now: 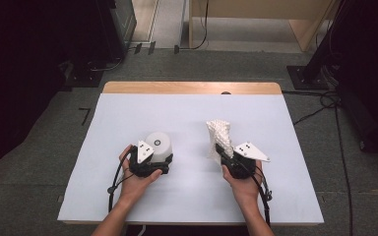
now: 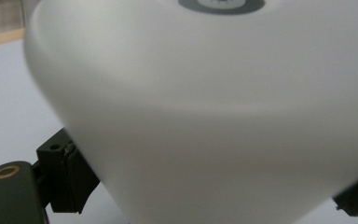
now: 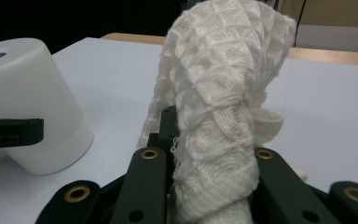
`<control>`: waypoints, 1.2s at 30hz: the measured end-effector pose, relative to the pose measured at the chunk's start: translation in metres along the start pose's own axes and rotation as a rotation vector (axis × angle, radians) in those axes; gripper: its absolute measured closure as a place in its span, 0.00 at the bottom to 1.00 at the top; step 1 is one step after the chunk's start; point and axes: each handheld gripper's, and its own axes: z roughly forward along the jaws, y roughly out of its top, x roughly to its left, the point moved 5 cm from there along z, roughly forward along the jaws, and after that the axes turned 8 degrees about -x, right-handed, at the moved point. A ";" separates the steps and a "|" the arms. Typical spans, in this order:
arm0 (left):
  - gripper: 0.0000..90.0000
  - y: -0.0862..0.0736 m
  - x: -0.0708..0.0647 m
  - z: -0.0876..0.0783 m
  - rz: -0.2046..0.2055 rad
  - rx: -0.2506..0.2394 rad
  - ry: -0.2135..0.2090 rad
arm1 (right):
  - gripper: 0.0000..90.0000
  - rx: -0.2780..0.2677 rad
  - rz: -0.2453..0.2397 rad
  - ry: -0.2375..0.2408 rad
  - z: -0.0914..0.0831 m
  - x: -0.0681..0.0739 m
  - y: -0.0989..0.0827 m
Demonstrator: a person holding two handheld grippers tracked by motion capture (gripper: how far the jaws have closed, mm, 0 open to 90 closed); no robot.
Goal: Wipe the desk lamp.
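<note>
Over the table we go, its pale sheet running edge to edge with a strip of bare wood at the far side. On the left, the left tongs sit right up against a white cup-like container standing upside down, its base facing up with a small grey ring mark on it. In the left gripper view that container bulks between the two black jaws, one at the lower left and one at the lower right; the near jaw stands just beside its wall, and whether the pads actually press on it is too close to call. What might be under or inside the upturned container cannot be seen.

Across to the right, and the right tongs are pinching a white knitted cloth, pressed together on its lower end. The cloth rises as a bunched, upright column above the jaws, its scalloped weave sharp in the right gripper view, with folds draping down behind the jaws. The right tongs clamp it from both sides.

Cloth and container stand well apart, the container off to the left in that same view, with a jaw of the left tongs against its side.
</note>
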 end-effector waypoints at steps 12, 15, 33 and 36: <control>0.04 -0.006 -0.019 0.004 -0.065 0.053 0.238 | 0.84 0.015 -0.008 -0.004 0.003 0.002 -0.004; 0.09 -0.003 -0.013 0.001 -0.092 0.030 0.211 | 0.84 0.021 -0.018 0.000 0.004 0.004 -0.006; 0.10 0.027 -0.003 -0.021 -0.228 -0.133 -0.311 | 0.84 0.075 -0.110 0.139 0.014 0.060 -0.022; 0.10 0.027 -0.010 -0.021 -0.208 -0.137 -0.382 | 0.84 0.074 -0.135 0.173 0.014 0.074 -0.021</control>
